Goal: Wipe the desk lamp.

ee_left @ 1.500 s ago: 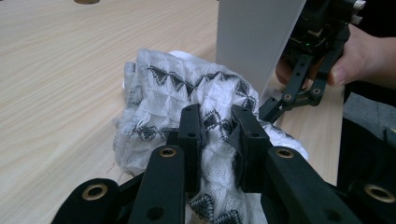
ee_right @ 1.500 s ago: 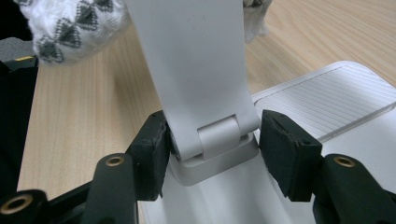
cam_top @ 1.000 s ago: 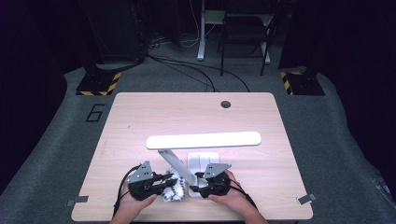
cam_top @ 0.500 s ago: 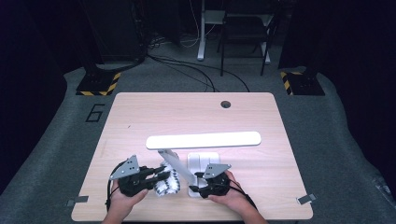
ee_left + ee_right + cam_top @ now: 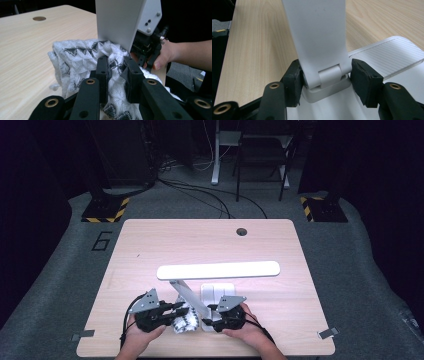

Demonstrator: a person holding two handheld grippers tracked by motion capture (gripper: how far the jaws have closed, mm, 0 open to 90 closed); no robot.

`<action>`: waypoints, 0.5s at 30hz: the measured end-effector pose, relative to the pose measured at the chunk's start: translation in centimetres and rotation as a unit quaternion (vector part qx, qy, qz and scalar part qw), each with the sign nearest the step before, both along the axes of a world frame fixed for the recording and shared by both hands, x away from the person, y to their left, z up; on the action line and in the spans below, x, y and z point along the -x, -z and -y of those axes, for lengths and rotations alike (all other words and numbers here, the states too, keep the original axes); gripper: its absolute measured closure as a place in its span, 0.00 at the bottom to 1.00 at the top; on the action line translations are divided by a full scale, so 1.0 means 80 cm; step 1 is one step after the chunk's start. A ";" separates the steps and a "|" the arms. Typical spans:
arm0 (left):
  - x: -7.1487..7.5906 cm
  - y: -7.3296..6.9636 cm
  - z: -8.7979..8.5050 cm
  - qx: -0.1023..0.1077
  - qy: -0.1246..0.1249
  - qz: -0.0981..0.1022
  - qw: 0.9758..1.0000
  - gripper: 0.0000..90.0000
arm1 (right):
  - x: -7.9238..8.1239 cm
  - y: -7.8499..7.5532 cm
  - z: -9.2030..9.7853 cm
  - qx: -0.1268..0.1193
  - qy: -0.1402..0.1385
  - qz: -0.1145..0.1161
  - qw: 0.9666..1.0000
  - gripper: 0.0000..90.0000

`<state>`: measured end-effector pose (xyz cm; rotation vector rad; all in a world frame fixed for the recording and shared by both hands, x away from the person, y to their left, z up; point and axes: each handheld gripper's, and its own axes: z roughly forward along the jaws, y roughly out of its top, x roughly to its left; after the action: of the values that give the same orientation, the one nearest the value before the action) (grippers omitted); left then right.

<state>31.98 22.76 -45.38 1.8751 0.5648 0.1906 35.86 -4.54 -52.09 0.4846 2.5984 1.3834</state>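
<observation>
A white desk lamp stands near the table's front edge, with a long light bar (image 5: 218, 270), a slanted arm (image 5: 189, 295) and a flat base (image 5: 218, 290). My left gripper (image 5: 175, 309) is shut on a white cloth with a black pattern (image 5: 184, 321). In the left gripper view the cloth (image 5: 77, 57) bunches against the lamp arm (image 5: 117, 22), pinched in my left gripper (image 5: 116, 67). My right gripper (image 5: 210, 312) clamps the lamp's arm at its hinge. In the right gripper view my right gripper (image 5: 325, 80) has its pads on both sides of the arm (image 5: 317, 32), above the ribbed base (image 5: 387, 57).
The wooden table (image 5: 200, 245) has a round cable hole (image 5: 242, 231) at its back right. A hand (image 5: 165, 53) on the right gripper sits just behind the lamp arm. Dark floor with cables and stand legs lies beyond the far edge.
The left gripper and its cloth have shifted slightly beside the foot of the lamp arm. The right gripper and the lamp have stayed put.
</observation>
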 end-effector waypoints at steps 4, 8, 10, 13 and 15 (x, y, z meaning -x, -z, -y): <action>-0.003 0.007 0.005 -0.014 0.006 -0.003 1.000 0.85 | 0.000 0.000 0.000 0.000 0.001 0.002 1.000 0.50; -0.005 0.015 0.011 -0.032 0.009 -0.011 0.999 0.85 | 0.001 -0.001 -0.001 0.002 0.005 0.000 1.000 0.50; -0.005 0.018 0.012 -0.033 0.007 -0.008 0.999 0.85 | 0.003 -0.002 -0.001 0.010 0.014 -0.004 1.000 0.49; -0.005 0.021 0.015 -0.037 0.007 -0.011 0.999 0.85 | 0.008 -0.004 0.001 0.018 0.015 -0.001 1.000 0.47; -0.005 0.023 0.016 -0.040 0.009 -0.016 0.999 0.85 | 0.010 -0.005 0.005 0.022 0.017 0.000 1.000 0.46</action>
<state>32.37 21.45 -47.23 1.9629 0.5696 0.1750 35.04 -4.93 -51.67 0.5197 2.6021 1.3123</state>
